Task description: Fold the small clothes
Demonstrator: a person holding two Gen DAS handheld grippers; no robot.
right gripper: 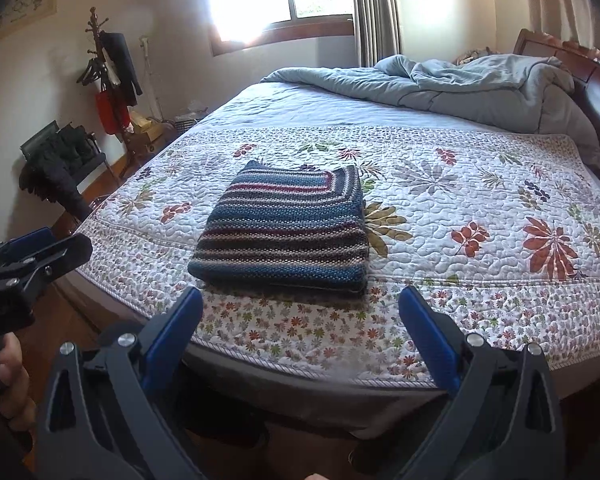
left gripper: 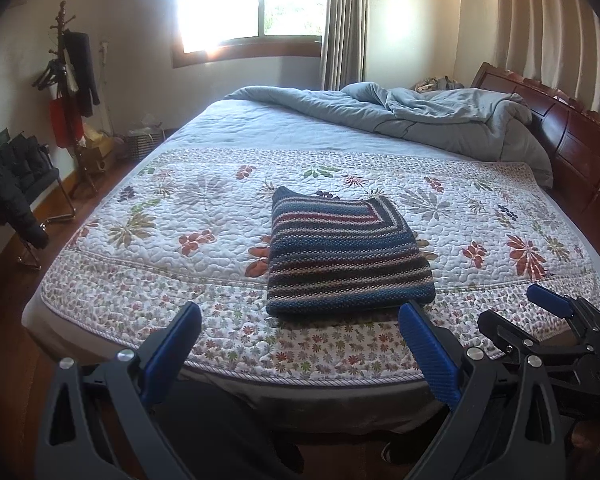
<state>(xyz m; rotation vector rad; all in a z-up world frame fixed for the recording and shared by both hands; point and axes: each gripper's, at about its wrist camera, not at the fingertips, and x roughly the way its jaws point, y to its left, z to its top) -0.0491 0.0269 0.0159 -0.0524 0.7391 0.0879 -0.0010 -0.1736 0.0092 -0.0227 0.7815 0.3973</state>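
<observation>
Wide open quilt (left gripper: 172, 216) on the left and right of the folded striped knit (left gripper: 340, 248), plenty of passage there. The knit itself sits near the front edge, the one bump in the middle. Far right, the rumpled grey duvet (left gripper: 440, 120) piles up against the headboard (left gripper: 572, 140). Off the left side, a coat rack (left gripper: 66, 92) and chair (left gripper: 20, 184) crowd the floor.

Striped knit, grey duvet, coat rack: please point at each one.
striped knit (left gripper: 346, 252), left wrist view, middle of its top face.
grey duvet (left gripper: 432, 120), left wrist view, crumpled middle.
coat rack (right gripper: 100, 46), right wrist view, upper pole.
</observation>
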